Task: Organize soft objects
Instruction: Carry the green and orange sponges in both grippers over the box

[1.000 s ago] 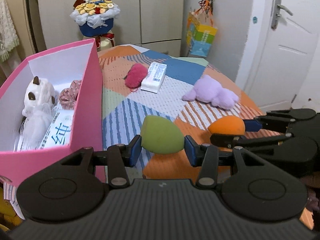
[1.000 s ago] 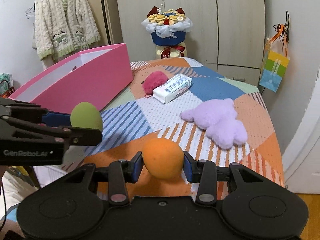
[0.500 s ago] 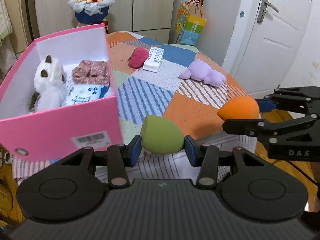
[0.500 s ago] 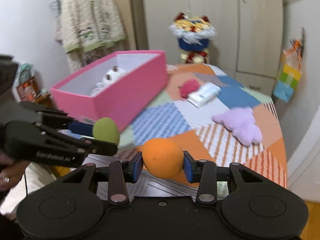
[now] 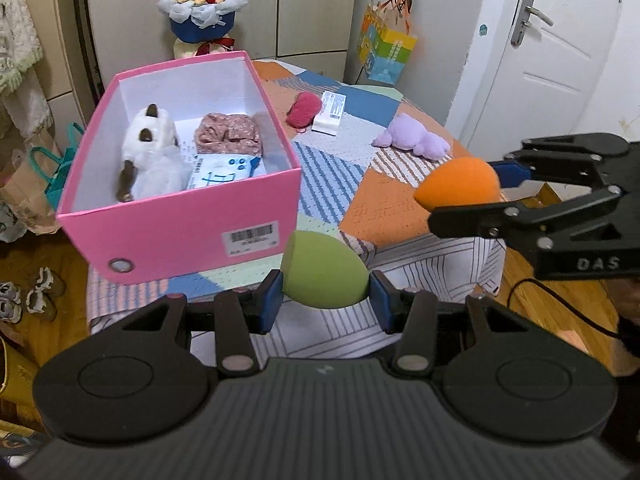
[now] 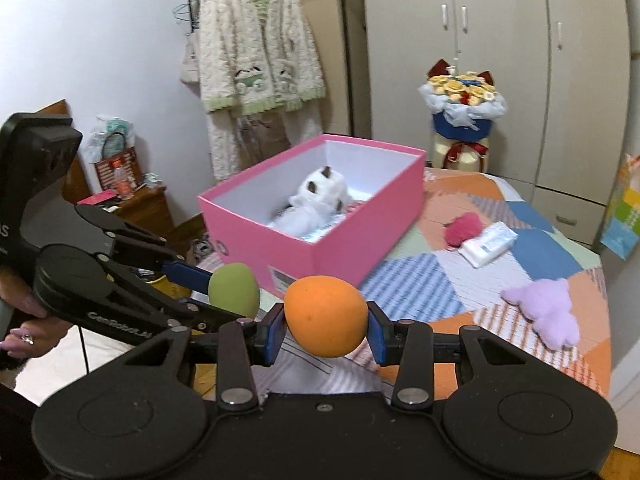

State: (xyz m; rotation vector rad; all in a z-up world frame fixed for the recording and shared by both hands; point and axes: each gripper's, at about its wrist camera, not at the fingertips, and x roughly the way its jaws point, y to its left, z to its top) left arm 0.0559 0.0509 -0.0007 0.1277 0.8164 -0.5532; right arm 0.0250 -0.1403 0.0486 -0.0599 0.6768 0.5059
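Note:
My left gripper [image 5: 326, 298] is shut on a green egg-shaped sponge [image 5: 324, 276], held in the air near the table's front edge, just in front of the pink box [image 5: 188, 220]. My right gripper [image 6: 326, 330] is shut on an orange egg-shaped sponge [image 6: 326, 316], to the right of the left one; it also shows in the left wrist view [image 5: 460, 188]. The box [image 6: 352, 248] holds a white plush [image 5: 150, 160], a floral scrunchie [image 5: 228, 134] and a tissue pack [image 5: 222, 170].
On the patchwork tablecloth [image 5: 384, 208] lie a red fuzzy ball [image 5: 302, 108], a white tissue pack [image 5: 330, 112] and a purple plush [image 5: 412, 138]. A bouquet [image 5: 198, 4] stands behind the table. A white door [image 5: 540, 60] is at the right.
Both grippers have pulled back and risen, each still holding its sponge. The view now looks down into the pink box from in front of the table.

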